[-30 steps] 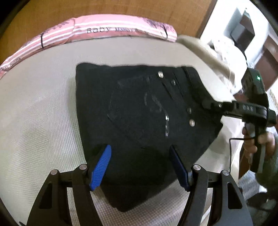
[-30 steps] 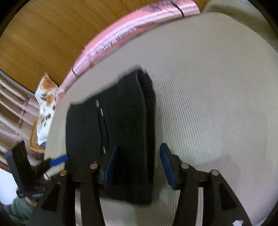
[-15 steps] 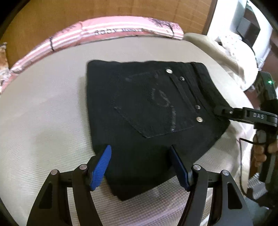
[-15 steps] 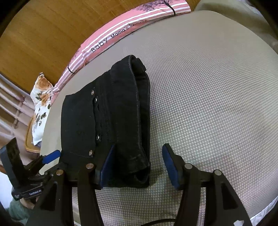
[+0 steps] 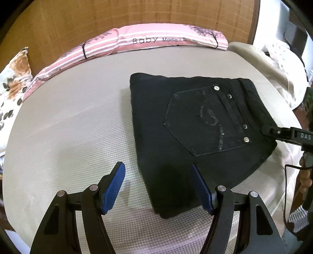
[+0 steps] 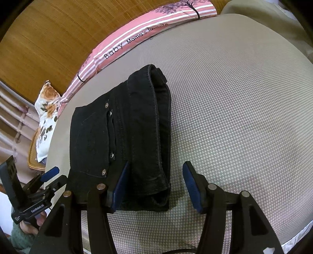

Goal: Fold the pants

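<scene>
The black pants [image 5: 195, 127] lie folded into a compact stack on the beige mattress [image 5: 78, 127], back pocket up. My left gripper [image 5: 156, 168] hovers open over the stack's near left edge: its left pad is above bare mattress, its right pad above the fabric. My right gripper [image 6: 156, 166] stands open at the waistband end of the pants [image 6: 121, 136]; the thick folded band lies between the jaws, and the right pad is clear of the cloth. A finger [image 5: 281, 133] of the right gripper reaches the stack's right corner. The left gripper [image 6: 53, 177] shows at the lower left.
A pink striped pillow [image 5: 156, 39] lies along the mattress's far edge against a wooden headboard [image 5: 117, 15]. A floral cushion [image 6: 47, 109] sits off the left side. Rumpled beige bedding [image 5: 273, 68] lies at the right. A hand [image 5: 307, 175] holds the right gripper's handle.
The left gripper has swung left and tilted up, so the pants now sit to the right in its view. The right gripper's jaws have widened a little, and the waistband fold has settled.
</scene>
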`<action>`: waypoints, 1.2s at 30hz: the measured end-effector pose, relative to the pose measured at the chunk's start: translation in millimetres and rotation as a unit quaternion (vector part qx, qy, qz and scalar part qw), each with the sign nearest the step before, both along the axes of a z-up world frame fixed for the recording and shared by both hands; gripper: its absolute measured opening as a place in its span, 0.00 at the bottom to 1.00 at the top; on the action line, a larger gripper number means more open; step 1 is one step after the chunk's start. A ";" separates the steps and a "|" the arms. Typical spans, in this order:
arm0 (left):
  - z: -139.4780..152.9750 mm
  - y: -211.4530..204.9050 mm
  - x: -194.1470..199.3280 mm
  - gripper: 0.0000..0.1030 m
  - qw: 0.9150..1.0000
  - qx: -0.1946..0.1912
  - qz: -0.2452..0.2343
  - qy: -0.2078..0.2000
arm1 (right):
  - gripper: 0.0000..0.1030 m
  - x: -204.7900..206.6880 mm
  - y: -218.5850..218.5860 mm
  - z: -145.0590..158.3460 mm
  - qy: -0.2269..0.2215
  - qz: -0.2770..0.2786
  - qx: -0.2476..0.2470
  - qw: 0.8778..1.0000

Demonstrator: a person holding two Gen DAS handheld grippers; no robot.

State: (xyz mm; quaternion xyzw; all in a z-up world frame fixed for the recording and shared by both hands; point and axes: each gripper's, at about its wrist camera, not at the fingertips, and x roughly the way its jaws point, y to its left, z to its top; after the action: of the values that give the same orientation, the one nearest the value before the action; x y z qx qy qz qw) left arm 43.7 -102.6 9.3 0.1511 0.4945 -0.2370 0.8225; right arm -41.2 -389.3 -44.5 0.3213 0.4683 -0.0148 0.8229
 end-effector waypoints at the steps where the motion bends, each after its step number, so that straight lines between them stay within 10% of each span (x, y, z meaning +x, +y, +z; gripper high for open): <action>1: -0.7 1.0 1.4 0.67 1.000 0.001 0.003 0.002 | 0.52 0.1 -0.3 0.0 0.000 0.001 0.001 1.000; 9: -7.1 18.4 15.8 0.67 0.998 -0.042 0.023 0.050 | 0.53 4.1 -8.6 -2.6 -0.006 0.023 0.021 1.000; 22: -40.2 43.6 63.8 0.67 0.965 -0.162 0.061 0.199 | 0.53 24.1 -48.7 -28.6 -0.036 0.051 0.149 0.987; 36: -47.9 -5.3 101.1 0.67 0.972 -0.158 0.022 0.174 | 0.32 70.7 -44.3 -45.2 -0.042 0.072 0.210 0.974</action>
State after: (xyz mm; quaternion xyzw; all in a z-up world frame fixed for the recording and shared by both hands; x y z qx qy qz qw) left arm 144.8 -107.9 -38.6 -0.0346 0.5894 -0.3168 0.7423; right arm 29.5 -433.6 -89.7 0.4525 0.4483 0.1567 0.7548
